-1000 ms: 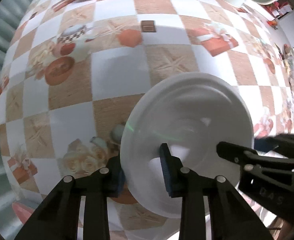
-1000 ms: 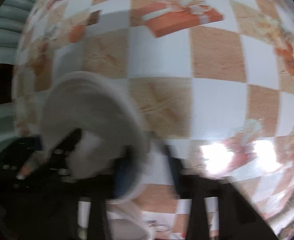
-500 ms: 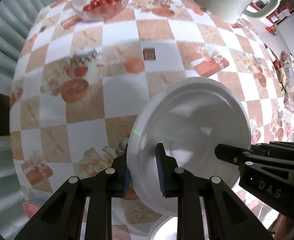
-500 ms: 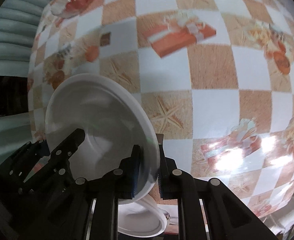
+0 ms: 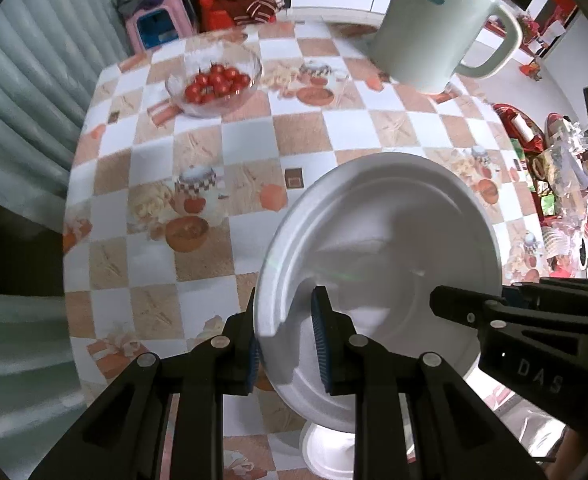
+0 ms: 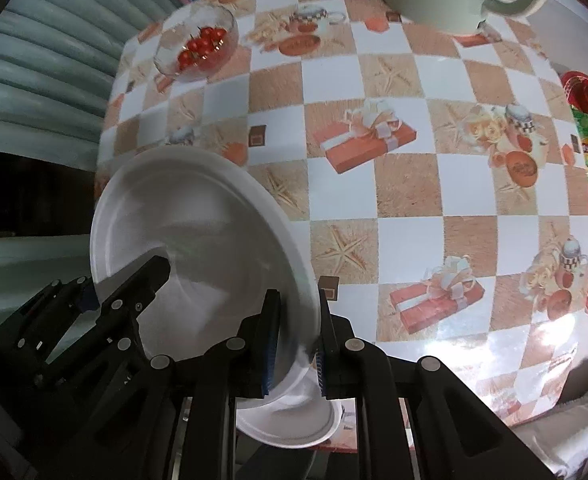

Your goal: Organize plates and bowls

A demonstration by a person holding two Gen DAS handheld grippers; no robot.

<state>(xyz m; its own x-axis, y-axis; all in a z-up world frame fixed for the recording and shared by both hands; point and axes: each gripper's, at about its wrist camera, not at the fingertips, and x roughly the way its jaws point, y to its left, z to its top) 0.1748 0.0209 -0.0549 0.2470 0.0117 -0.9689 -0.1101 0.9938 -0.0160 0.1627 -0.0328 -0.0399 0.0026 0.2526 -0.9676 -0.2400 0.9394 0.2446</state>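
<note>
At the far left of the checked tablecloth (image 5: 197, 240) sits a glass bowl of cherry tomatoes (image 5: 213, 80) — it plays no visible part in the sorting so far. Nearer and further right, the left gripper (image 5: 285, 340) is clamped onto the left rim of a white plate (image 5: 382, 248), blue pads on either face of the edge. The plate is lifted clear of the table and tilted. On its opposite rim, the right gripper (image 6: 294, 344) is likewise clenched on the same plate (image 6: 197, 232), so both tongs carry one dish between them. Just below it, at the near table edge, lies a white bowl (image 6: 294, 424), upright and partly hidden by the fingers. At the far right stands a pale green jug (image 5: 438, 24), well apart from the work.

My judgement: the task is early or midway — one plate is airborne with no landing spot evident, the bowl has nothing stacked in it, and no finished pile shows in either view.
</note>
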